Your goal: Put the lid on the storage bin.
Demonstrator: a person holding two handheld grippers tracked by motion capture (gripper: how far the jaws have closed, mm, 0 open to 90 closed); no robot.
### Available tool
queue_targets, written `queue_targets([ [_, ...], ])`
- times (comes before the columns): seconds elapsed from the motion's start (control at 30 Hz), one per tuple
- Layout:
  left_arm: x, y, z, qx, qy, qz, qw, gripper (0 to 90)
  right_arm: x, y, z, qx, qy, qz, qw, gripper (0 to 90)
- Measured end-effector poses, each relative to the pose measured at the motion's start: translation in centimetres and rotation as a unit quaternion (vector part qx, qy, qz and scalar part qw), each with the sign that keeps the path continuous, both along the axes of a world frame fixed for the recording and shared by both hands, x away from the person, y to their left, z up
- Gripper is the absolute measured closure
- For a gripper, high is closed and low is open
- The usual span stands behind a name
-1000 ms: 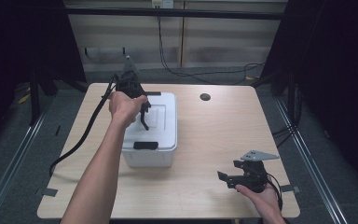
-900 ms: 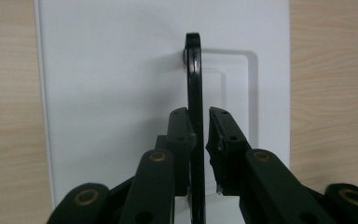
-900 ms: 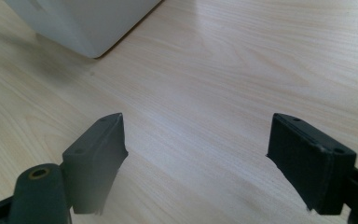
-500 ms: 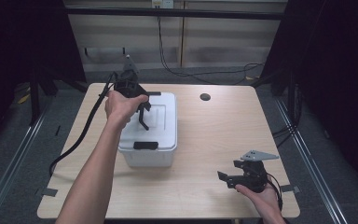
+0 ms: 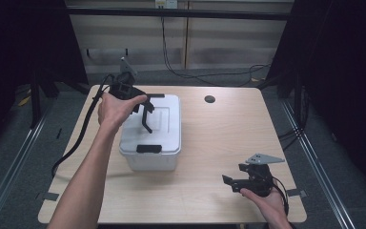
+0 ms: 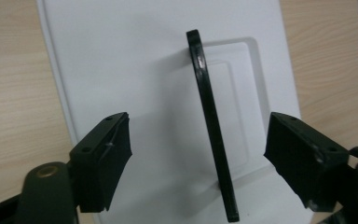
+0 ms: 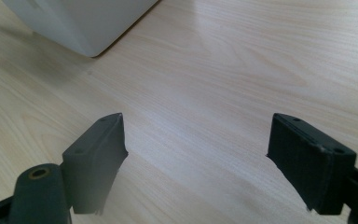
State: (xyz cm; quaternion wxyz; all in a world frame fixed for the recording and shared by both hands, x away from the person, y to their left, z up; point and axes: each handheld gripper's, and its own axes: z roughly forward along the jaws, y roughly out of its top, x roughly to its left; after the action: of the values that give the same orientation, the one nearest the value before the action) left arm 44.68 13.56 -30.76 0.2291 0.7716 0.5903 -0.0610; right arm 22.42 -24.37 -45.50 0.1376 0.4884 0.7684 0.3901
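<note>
A white lidded box (image 5: 159, 136) stands left of centre on the wooden table (image 5: 228, 129). Its thin black handle (image 5: 147, 118) is raised upright on the lid. My left gripper (image 5: 140, 102) hangs over the far end of the box, pointing down, and is open. In the left gripper view the handle (image 6: 209, 121) stands edge-on between the spread jaws of my left gripper (image 6: 200, 163), touching neither, with the white lid (image 6: 135, 60) behind it. My right gripper (image 5: 234, 174) is low at the table's near right, open and empty. The right gripper view has my right gripper (image 7: 196, 158) over bare wood.
A black latch (image 5: 148, 148) sits on the near end of the box. A small dark hole (image 5: 209, 99) marks the table's far side. The left gripper's cable (image 5: 76, 143) trails off the table's left edge. A corner of the box (image 7: 79, 23) lies ahead of the right gripper.
My left hand and gripper have drifted slightly left and back over the box. The handle stays upright. The right gripper has not moved.
</note>
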Motion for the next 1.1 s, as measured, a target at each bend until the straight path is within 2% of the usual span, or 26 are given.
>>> queue_targets([
  [0.03, 0.0, 0.0, 0.0, 0.000, 0.000, 0.000, 1.0000, 18.0, 0.0, 0.0, 0.0, 0.000, 0.000, 0.000, 1.0000, 18.1],
  [0.07, -0.2, 0.1, 0.1, 0.000, -0.009, -0.013, 0.9999, 16.2, 0.0, 0.0, 0.0, 0.000, -0.001, 0.000, 1.0000, 18.2],
  [0.17, -0.5, 0.4, 0.3, -0.001, -0.036, -0.004, 0.9994, 17.0, 0.0, 0.0, 0.0, -0.001, -0.001, 0.001, 1.0000, 18.2],
  [0.2, -0.5, 0.4, 0.3, -0.001, -0.036, -0.004, 0.9994, 16.6, 0.0, 0.0, 0.0, -0.001, -0.001, 0.001, 1.0000, 18.2],
  [0.27, -0.8, 0.5, 0.5, -0.008, -0.057, -0.018, 0.9982, 16.6, 0.0, 0.0, 0.0, -0.002, -0.002, 0.002, 1.0000, 18.2],
  [0.3, -0.8, 0.5, 0.5, -0.008, -0.057, -0.018, 0.9982, 16.7, 0.0, 0.0, 0.0, -0.002, -0.002, 0.002, 1.0000, 18.2],
  [0.33, -1.2, 0.6, 0.7, -0.020, -0.083, -0.031, 0.9959, 16.6, 0.0, 0.0, 0.0, -0.002, -0.002, 0.001, 1.0000, 18.2],
  [0.4, -1.4, 0.6, 0.8, -0.022, -0.086, -0.037, 0.9954, 16.4, 0.0, 0.0, 0.0, -0.001, -0.002, 0.000, 1.0000, 18.2],
  [0.43, -1.4, 0.5, 0.8, -0.025, -0.078, -0.045, 0.9956, 16.4, 0.0, 0.0, 0.0, -0.001, -0.002, 0.000, 1.0000, 18.2],
  [0.47, -1.4, 0.3, 0.8, -0.020, -0.067, -0.070, 0.9951, 16.6, 0.0, 0.0, 0.0, -0.001, -0.002, 0.000, 1.0000, 18.2],
  [0.5, -1.5, 0.4, 0.9, -0.015, -0.071, -0.083, 0.9939, 17.9, 0.0, 0.0, 0.0, -0.002, -0.001, 0.000, 1.0000, 18.2],
  [0.53, -1.7, 0.6, 1.0, -0.014, -0.083, -0.082, 0.9931, 19.4, 0.0, 0.0, 0.0, -0.002, -0.002, 0.000, 1.0000, 18.2],
  [0.57, -1.7, 0.6, 1.0, -0.014, -0.083, -0.082, 0.9931, 19.1, 0.0, 0.0, 0.0, -0.002, -0.002, 0.000, 1.0000, 18.2],
  [0.6, -1.9, 0.8, 1.2, -0.008, -0.092, -0.085, 0.9921, 18.9, 0.0, 0.0, 0.0, -0.003, -0.001, -0.001, 1.0000, 18.2],
  [0.63, -2.2, 1.1, 1.3, 0.007, -0.102, -0.103, 0.9894, 18.9, 0.0, 0.0, 0.0, -0.003, -0.001, -0.002, 1.0000, 18.1],
  [0.67, -2.4, 1.3, 1.5, 0.012, -0.108, -0.114, 0.9875, 18.9, 0.0, 0.0, 0.0, -0.003, -0.002, -0.002, 1.0000, 18.2],
  [0.73, -2.8, 1.8, 1.8, 0.010, -0.119, -0.107, 0.9871, 18.9, 0.0, 0.0, 0.0, -0.003, -0.002, -0.002, 1.0000, 18.2],
  [0.83, -3.1, 2.5, 1.9, -0.023, -0.111, -0.120, 0.9863, 18.9, 0.0, 0.0, 0.0, -0.003, -0.001, -0.003, 1.0000, 18.2],
  [0.87, -3.2, 2.6, 1.8, -0.025, -0.115, -0.123, 0.9853, 19.1, 0.1, 0.0, 0.0, -0.003, -0.001, -0.004, 1.0000, 18.1],
  [0.93, -3.3, 2.7, 1.7, -0.021, -0.118, -0.124, 0.9849, 19.2, 0.0, 0.0, 0.0, -0.004, -0.002, -0.003, 1.0000, 18.2],
  [0.97, -3.5, 3.0, 1.5, -0.003, -0.121, -0.128, 0.9843, 19.2, 0.0, 0.0, 0.0, -0.004, -0.001, -0.003, 1.0000, 18.2],
  [1.03, -3.6, 3.2, 1.4, -0.002, -0.125, -0.127, 0.9840, 19.2, 0.0, 0.0, 0.0, -0.004, 0.000, -0.004, 1.0000, 18.2],
  [1.07, -3.8, 3.6, 1.1, -0.023, -0.127, -0.128, 0.9834, 19.2, 0.1, 0.0, 0.0, -0.004, 0.000, -0.005, 1.0000, 18.2],
  [1.1, -3.9, 3.7, 0.9, -0.029, -0.127, -0.133, 0.9825, 19.2, 0.1, 0.0, 0.0, -0.003, 0.000, -0.005, 1.0000, 18.2],
])
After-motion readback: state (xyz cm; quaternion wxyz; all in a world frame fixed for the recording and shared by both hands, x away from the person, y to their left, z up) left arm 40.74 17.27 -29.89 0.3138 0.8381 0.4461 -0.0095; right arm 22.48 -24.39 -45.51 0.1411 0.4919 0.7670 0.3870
